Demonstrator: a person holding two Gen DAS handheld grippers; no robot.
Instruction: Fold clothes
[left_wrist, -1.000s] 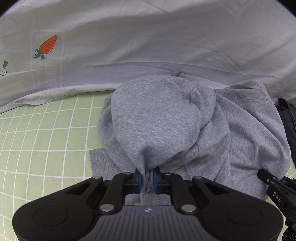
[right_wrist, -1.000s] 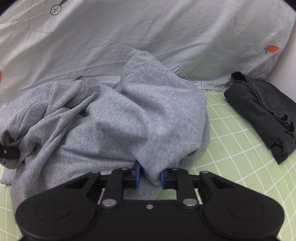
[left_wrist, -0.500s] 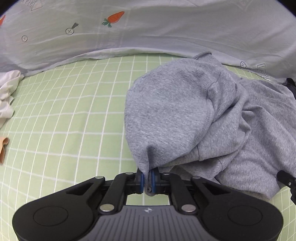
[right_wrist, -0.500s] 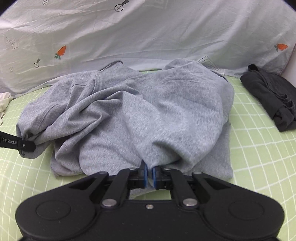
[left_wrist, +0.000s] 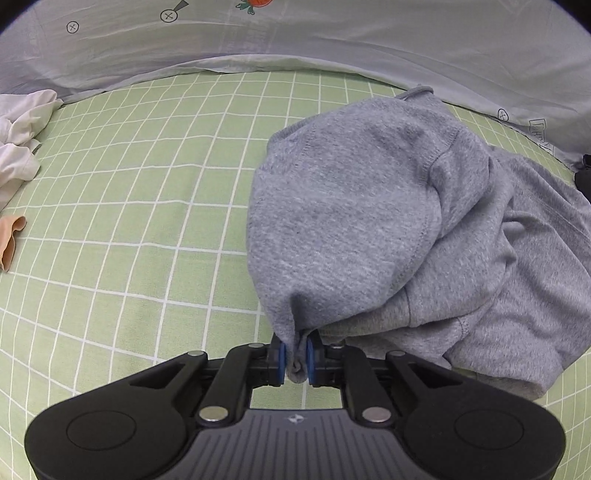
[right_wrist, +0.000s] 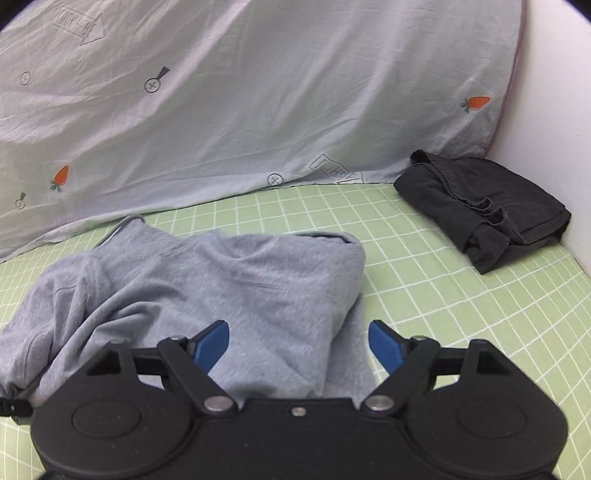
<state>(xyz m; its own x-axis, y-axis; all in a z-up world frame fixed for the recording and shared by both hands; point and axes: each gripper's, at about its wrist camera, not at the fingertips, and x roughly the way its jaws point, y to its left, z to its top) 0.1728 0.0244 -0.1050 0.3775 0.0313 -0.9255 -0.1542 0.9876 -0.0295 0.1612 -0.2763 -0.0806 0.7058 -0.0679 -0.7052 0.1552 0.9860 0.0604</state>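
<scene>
A grey sweatshirt (left_wrist: 369, 221) lies bunched on the green checked bed sheet (left_wrist: 129, 203). My left gripper (left_wrist: 295, 356) is shut on a pinched edge of the sweatshirt, which drapes away from the blue pads. In the right wrist view the sweatshirt (right_wrist: 207, 288) lies crumpled and flatter on the sheet (right_wrist: 461, 295). My right gripper (right_wrist: 298, 345) is open, its blue pads wide apart just above the sweatshirt's near edge, holding nothing. The left gripper's tip shows at the far left edge (right_wrist: 13, 406), still holding cloth.
A folded dark garment (right_wrist: 484, 210) lies at the back right by a white wall. A pale grey carrot-print duvet (right_wrist: 258, 103) is heaped along the back. White crumpled cloth (left_wrist: 18, 136) and a beige item (left_wrist: 11, 242) lie at the left.
My right gripper has opened and let go of the sweatshirt, which has dropped flatter on the sheet. My left gripper keeps its hold and has drawn back slightly.
</scene>
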